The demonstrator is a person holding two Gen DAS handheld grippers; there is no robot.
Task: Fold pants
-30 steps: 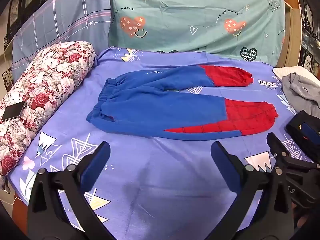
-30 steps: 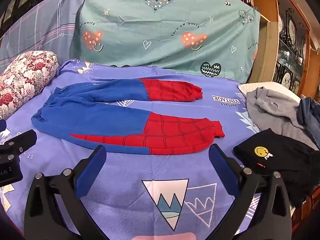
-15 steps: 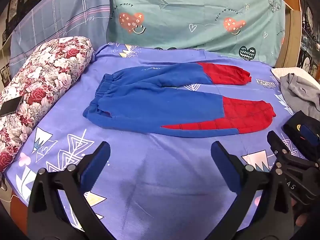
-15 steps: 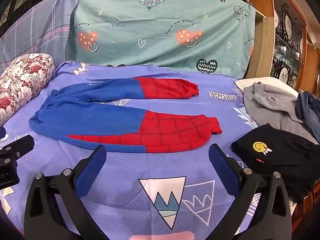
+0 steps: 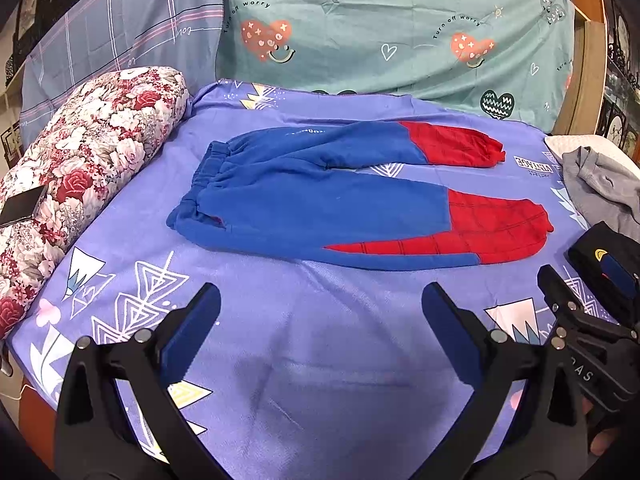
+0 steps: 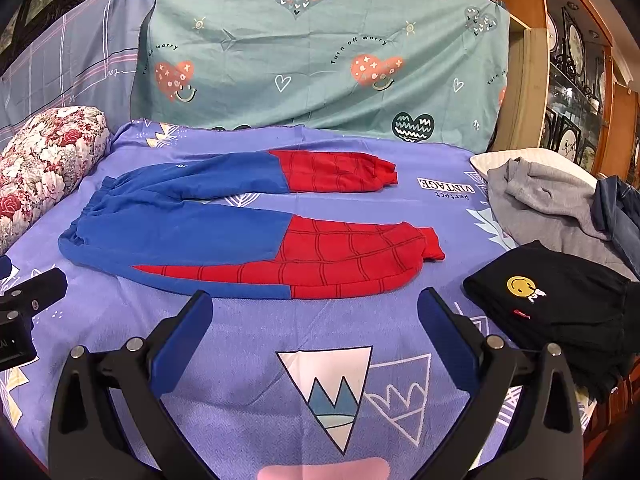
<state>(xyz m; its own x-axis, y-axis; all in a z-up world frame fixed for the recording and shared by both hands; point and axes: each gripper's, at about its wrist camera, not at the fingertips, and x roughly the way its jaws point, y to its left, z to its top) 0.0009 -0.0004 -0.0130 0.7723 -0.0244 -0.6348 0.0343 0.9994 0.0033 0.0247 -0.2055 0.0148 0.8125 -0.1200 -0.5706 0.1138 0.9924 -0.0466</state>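
Blue pants with red web-pattern lower legs lie flat on the purple bed sheet, waistband to the left, both legs spread apart to the right. They also show in the right wrist view. My left gripper is open and empty, hovering over bare sheet in front of the near leg. My right gripper is open and empty, just in front of the near leg's red part. The right gripper's body shows at the right edge of the left wrist view.
A floral bolster with a dark phone on it lies along the left. A black folded garment with a smiley and grey clothing sit at the right. A teal cloth hangs behind the bed.
Both grippers have drawn back and lifted slightly, so the pants sit a little farther off in both views. Both stay open; the pants have not moved.
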